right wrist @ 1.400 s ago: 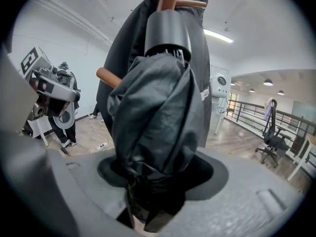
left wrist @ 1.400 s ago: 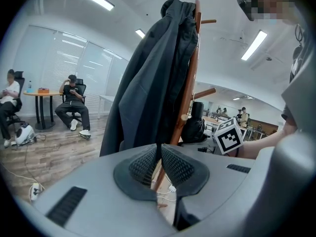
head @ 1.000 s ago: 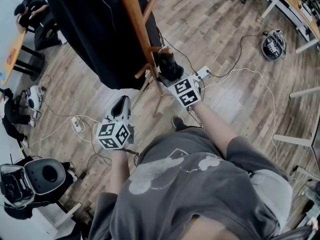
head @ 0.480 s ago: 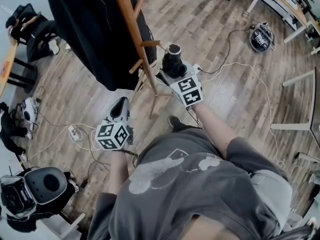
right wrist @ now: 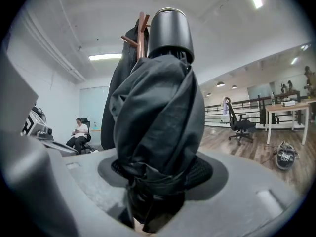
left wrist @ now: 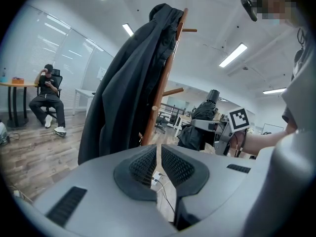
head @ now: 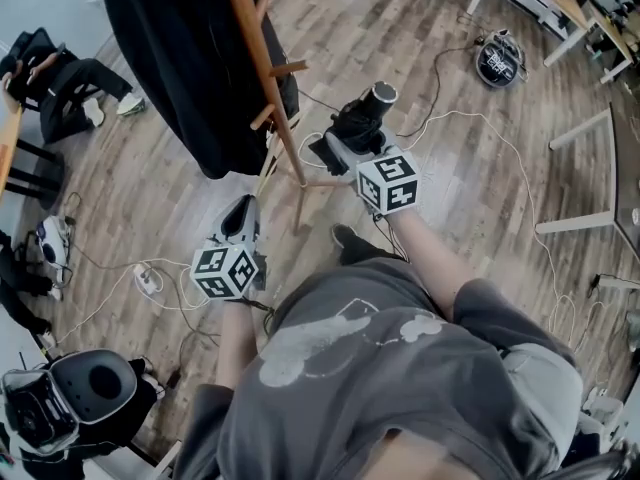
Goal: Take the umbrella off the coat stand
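A black folded umbrella (head: pixel 364 118) (right wrist: pixel 158 107) is clamped in my right gripper (head: pixel 350 140) (right wrist: pixel 155 181), its round cap end pointing away from me. It hangs free in the air, to the right of the wooden coat stand (head: pixel 262 68) and apart from it. A long black coat (head: pixel 180 58) (left wrist: pixel 123 93) drapes over the stand (left wrist: pixel 163 88). My left gripper (head: pixel 240 220) (left wrist: pixel 158 164) hovers lower, near the stand's base, jaws together with nothing between them. From the left gripper view the umbrella (left wrist: pixel 200 125) shows to the right of the stand.
White cables and a power strip (head: pixel 148 278) trail over the wood floor. A person sits on a chair (head: pixel 60 78) at the left. A dark bag (head: pixel 495 60) and table legs (head: pixel 580 128) lie to the right. A grey case (head: pixel 85 388) rests at the lower left.
My right gripper has carried the umbrella rightward and upward, away from the stand's pegs, and rolled. My left gripper has shifted only a little.
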Demonstrator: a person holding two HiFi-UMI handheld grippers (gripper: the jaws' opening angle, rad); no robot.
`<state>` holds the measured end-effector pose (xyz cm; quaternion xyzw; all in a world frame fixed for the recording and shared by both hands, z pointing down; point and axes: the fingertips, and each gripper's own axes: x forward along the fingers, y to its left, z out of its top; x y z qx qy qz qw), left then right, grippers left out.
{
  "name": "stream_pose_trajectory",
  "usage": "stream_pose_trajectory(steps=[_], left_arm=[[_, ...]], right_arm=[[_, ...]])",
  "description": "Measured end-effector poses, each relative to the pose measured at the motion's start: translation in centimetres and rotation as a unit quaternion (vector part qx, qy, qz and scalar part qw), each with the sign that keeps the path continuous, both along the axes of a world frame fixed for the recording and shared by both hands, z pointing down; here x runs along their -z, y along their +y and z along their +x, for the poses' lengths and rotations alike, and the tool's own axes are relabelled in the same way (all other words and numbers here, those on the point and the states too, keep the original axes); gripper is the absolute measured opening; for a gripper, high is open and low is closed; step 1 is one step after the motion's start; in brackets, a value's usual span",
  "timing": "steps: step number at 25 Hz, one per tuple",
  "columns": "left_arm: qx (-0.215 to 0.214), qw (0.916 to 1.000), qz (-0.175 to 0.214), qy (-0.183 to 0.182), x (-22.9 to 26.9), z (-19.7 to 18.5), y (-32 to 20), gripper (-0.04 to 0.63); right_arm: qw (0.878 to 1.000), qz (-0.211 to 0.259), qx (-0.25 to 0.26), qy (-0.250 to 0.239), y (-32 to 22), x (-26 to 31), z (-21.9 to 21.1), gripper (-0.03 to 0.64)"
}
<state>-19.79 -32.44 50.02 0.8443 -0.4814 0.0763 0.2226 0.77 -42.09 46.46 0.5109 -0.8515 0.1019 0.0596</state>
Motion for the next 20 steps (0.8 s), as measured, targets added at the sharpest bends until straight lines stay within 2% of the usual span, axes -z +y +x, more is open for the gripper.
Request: stream_pose_trajectory(steps=[3,11,15,20], left_arm=[[-0.012,0.9999,-0.003,0.004,-0.2,-0.3,1.5,0.034],[-0.05,0.9986,-0.012,0.012,-1.2,-1.0,4.6,0.035],[-0.059,0.9979,-0.02,0.021,-1.5,-0.9,5.3,0.034],[-0.058,0.9977,-0.021,0.029,-1.6,-1.3,5.3,0.035]], right_arm=[[1.0,-0.001,-0.017,-0.016,2.0,0.6,0.2,0.268],[0.998,-0.016,-0.054,-0.01,7.1,0.5,0.0,0.268],[0.998,-0.016,-0.053,-0.003,8.7,0.2,0.1,0.268],[0.998,-0.033,-0.055,-0.017,9.5,-0.2,-0.2,0.268]])
